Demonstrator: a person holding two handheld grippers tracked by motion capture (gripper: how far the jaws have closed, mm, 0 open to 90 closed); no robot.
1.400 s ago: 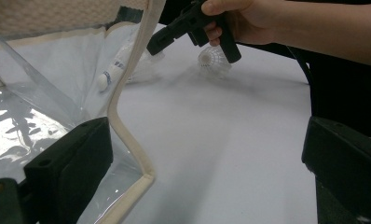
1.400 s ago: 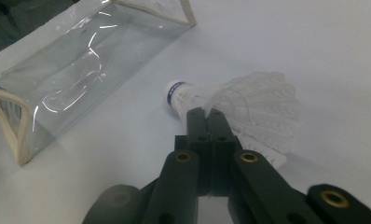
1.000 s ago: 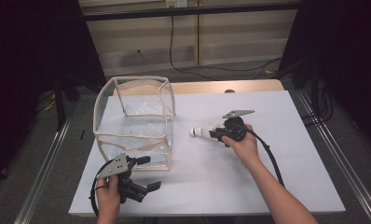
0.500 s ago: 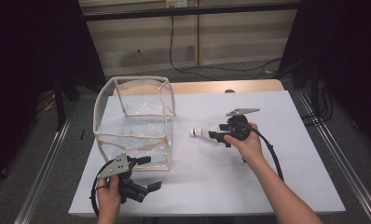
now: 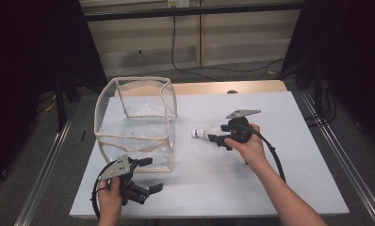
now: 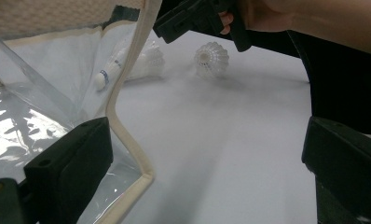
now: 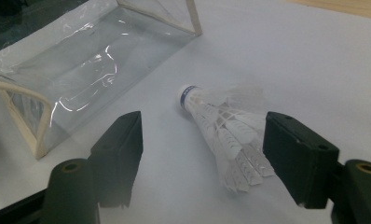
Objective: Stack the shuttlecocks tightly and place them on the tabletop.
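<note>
A white feather shuttlecock (image 7: 221,130) with a blue-banded cork lies on the white table (image 5: 270,179); in the high view the shuttlecock (image 5: 199,133) points left toward the bag. My right gripper (image 7: 200,140) has its jaws on either side of it. They have just been opening and no longer press on it. In the high view the right gripper (image 5: 215,139) sits mid-table. A second shuttlecock (image 6: 211,58) lies close behind the first. My left gripper (image 5: 150,175) rests open near the front edge, with nothing between its jaws (image 6: 207,158).
A clear plastic bag (image 5: 134,122) with cream trim stands open-topped at the table's left, its corner just ahead of the left gripper. A wooden strip (image 5: 214,87) runs along the far edge. Metal rails flank the table.
The right gripper's jaws have spread apart around the shuttlecock, which stays lying where it was. The left gripper has kept still.
</note>
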